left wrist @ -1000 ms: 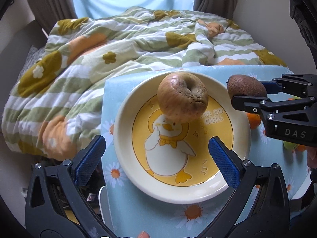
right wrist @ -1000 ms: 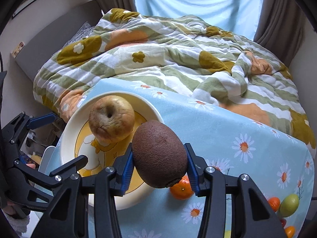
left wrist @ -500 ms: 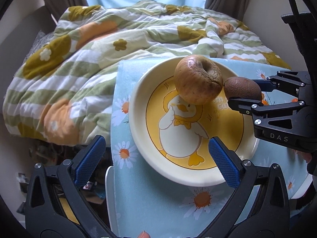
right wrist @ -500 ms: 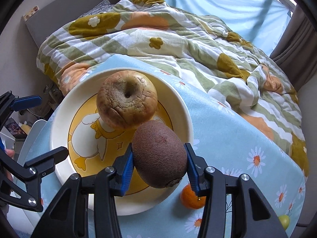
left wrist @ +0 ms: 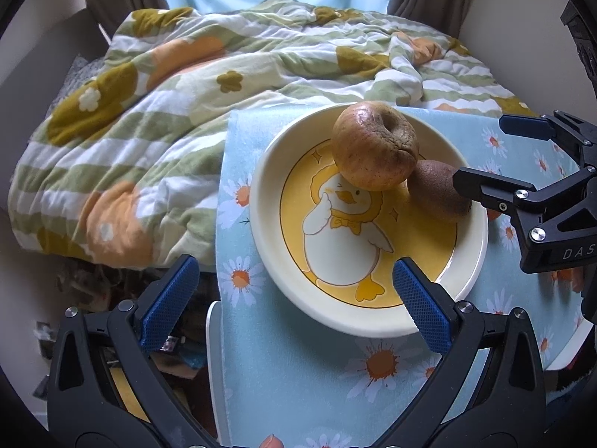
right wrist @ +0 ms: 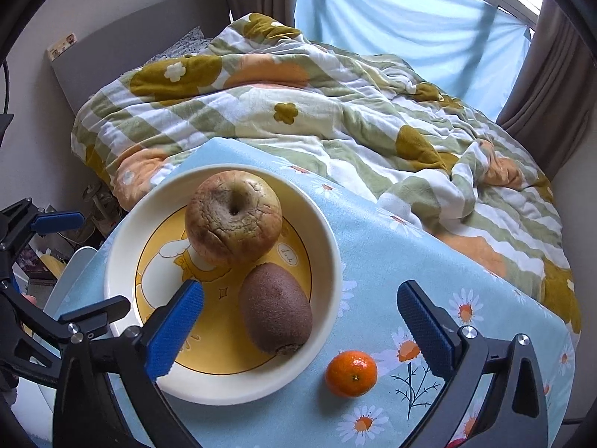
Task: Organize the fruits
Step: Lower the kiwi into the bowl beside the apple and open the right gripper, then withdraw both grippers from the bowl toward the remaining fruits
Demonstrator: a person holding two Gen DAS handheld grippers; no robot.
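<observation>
A cream plate with a yellow duck picture [left wrist: 283, 261] [right wrist: 123, 261] sits on the blue daisy tablecloth. On it lie a wrinkled brown apple [left wrist: 373, 145] [right wrist: 233, 218] and a brown kiwi [left wrist: 434, 190] [right wrist: 276, 313], side by side. My right gripper [right wrist: 298, 321] is open and empty, its fingers apart above the kiwi and the plate's right rim; it also shows in the left wrist view [left wrist: 496, 156]. My left gripper [left wrist: 294, 298] is open and empty at the plate's near-left edge. A small mandarin [right wrist: 350, 373] lies on the cloth right of the plate.
The tablecloth [left wrist: 298, 380] [right wrist: 391, 257] covers a small table beside a bed with a green, white and orange flowered blanket [left wrist: 168, 112] [right wrist: 335, 112]. The table's left edge drops to floor clutter [left wrist: 93, 287]. A light blue curtain [right wrist: 391, 26] hangs behind.
My right gripper carried the kiwi over the plate, opened and let it go; the kiwi now lies on the plate beside the apple. The left gripper shifted slightly left.
</observation>
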